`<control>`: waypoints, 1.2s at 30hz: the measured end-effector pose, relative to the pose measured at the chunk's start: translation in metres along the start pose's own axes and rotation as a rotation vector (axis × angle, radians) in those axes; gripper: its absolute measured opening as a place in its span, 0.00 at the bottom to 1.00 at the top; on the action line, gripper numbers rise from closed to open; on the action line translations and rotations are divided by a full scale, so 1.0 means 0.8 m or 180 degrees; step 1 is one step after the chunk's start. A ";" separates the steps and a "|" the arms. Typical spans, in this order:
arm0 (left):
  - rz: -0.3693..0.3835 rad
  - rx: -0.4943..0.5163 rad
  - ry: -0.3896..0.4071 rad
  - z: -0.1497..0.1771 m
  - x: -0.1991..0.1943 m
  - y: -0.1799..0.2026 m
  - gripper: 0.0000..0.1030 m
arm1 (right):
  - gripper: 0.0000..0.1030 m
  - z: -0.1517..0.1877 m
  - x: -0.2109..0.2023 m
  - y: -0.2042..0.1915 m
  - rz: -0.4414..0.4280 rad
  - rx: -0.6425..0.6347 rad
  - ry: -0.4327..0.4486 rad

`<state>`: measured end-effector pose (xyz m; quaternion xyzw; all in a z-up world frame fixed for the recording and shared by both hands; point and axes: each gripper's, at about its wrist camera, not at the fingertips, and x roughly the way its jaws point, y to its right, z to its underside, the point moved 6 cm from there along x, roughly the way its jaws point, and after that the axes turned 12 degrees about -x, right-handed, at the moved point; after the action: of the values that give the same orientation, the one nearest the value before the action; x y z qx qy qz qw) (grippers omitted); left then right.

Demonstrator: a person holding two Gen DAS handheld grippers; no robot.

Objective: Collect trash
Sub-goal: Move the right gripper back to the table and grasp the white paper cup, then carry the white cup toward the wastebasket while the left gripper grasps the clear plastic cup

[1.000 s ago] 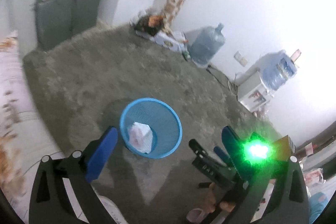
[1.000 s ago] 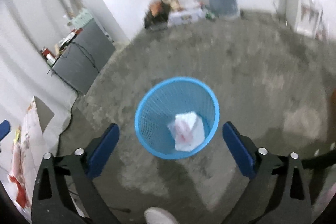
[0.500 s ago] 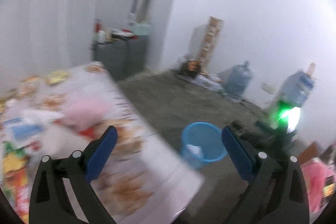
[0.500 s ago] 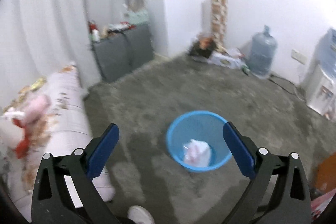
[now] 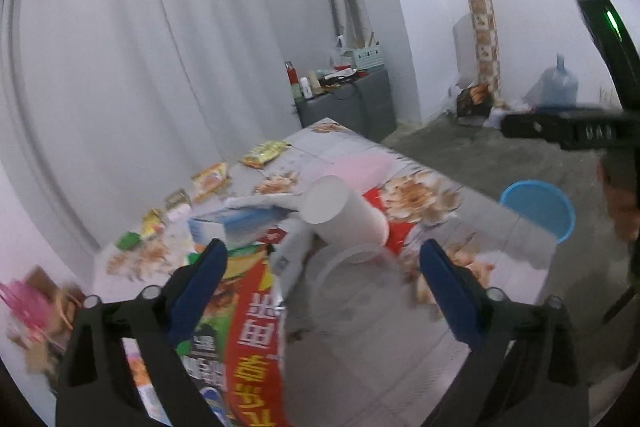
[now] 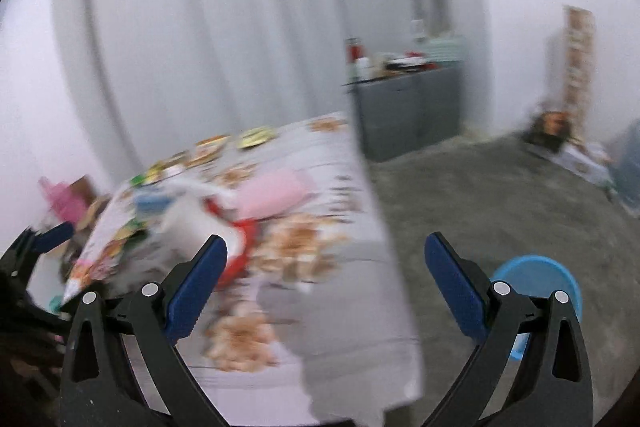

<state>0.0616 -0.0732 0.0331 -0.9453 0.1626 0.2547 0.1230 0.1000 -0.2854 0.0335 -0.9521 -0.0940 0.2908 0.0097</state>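
Best done by lowering the wide-open, empty left gripper (image 5: 322, 281) squarely over the tipped white paper cup (image 5: 347, 211) on the flower-patterned counter (image 5: 460, 283), right gripper (image 6: 326, 277) jaws likewise wide, round blue mesh bin (image 5: 538, 209) on the floor beyond

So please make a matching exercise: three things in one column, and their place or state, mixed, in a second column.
Things:
1. white cup
2. blue basket
3. red bottle

Places or states:
A. standing on the grey cabinet
B. lying on its side on the table
C. on the floor beside the table

Pairs: 1-B, 2-C, 3-A
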 end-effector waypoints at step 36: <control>-0.0662 0.1033 -0.0389 0.048 0.111 -0.008 0.06 | 0.59 -0.030 0.142 -0.150 -0.1435 -0.0958 -0.0695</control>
<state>0.1196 -0.0768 -0.0448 -0.9076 0.0952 0.2679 0.3090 0.1851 -0.1456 -0.0006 -0.8610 -0.3457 0.3649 -0.0774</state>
